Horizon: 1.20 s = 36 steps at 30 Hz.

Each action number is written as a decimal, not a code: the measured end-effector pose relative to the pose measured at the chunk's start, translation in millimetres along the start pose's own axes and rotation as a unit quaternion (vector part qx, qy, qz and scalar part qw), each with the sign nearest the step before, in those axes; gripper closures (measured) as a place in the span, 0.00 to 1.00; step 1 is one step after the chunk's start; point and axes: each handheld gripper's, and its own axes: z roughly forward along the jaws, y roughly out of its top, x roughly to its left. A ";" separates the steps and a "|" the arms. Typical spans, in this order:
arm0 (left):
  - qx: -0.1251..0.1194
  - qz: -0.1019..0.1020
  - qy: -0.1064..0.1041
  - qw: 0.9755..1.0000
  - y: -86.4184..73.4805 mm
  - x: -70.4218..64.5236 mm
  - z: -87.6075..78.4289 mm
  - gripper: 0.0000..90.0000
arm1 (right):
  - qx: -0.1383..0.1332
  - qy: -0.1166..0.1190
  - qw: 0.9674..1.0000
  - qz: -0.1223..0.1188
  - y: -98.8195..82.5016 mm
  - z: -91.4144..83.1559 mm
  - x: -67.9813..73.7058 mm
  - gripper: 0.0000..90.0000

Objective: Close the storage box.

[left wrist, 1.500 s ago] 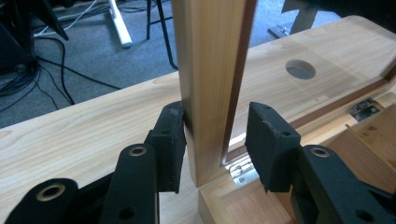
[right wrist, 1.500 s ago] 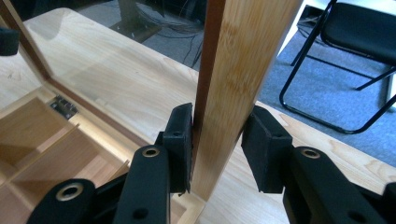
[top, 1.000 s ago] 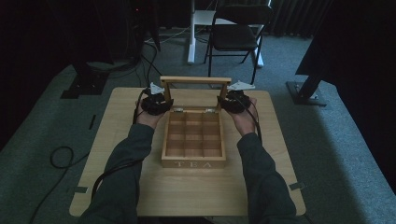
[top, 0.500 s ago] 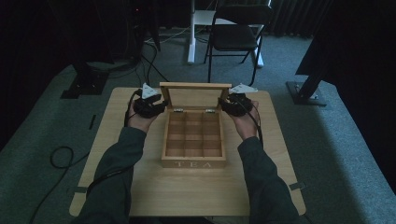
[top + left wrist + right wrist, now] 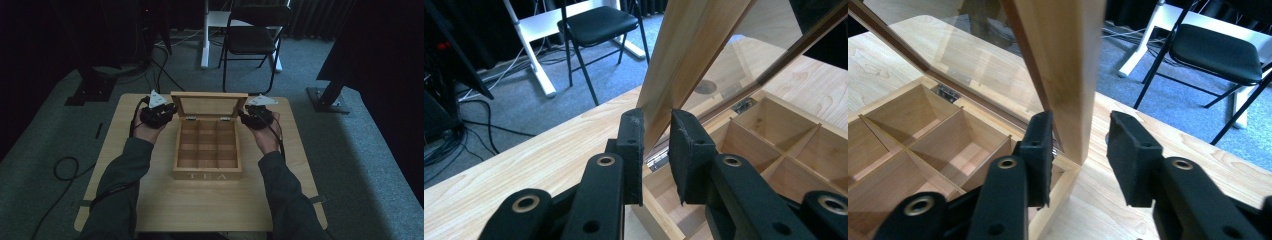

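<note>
Two grippers flank the tea box (image 5: 207, 150) mid-desk (image 5: 150, 210), lid (image 5: 209, 105) upright. Left gripper (image 5: 656, 145) fingers clamp its edge; right gripper (image 5: 1078, 150) fingers seemingly straddle theirs, gap outside. Ease the lid back evenly, sparing the hinges (image 5: 190, 118)

overhead view, two close views, shared lid (image 5: 209, 105)

1. Left gripper (image 5: 158, 114): black body, grey three-cornered plate, black cable, at the frame's upper left.
2. Right gripper (image 5: 258, 117): likewise black.
3. Black jaws bear brass-ringed screw holes.
4. Dark grey-green sleeves (image 5: 122, 187).
</note>
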 end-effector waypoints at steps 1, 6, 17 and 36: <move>0.000 0.000 0.000 1.000 -0.1 -0.1 -0.4 0.85 | 0.000 -0.001 1.000 -0.001 -0.1 -0.9 -0.2 0.73; -0.001 0.002 0.001 1.000 -2.0 -2.0 -2.3 0.85 | 0.001 -0.003 1.000 -0.014 0.0 -4.2 2.0 0.77; 0.000 0.001 0.001 1.000 -8.9 -8.9 -8.6 0.85 | -0.003 0.001 1.000 -0.019 -5.7 -12.4 9.1 0.79; -0.001 -0.010 -0.004 1.000 -16.4 -20.5 -22.1 0.82 | -0.012 -0.003 1.000 -0.020 -17.5 -27.4 17.3 0.80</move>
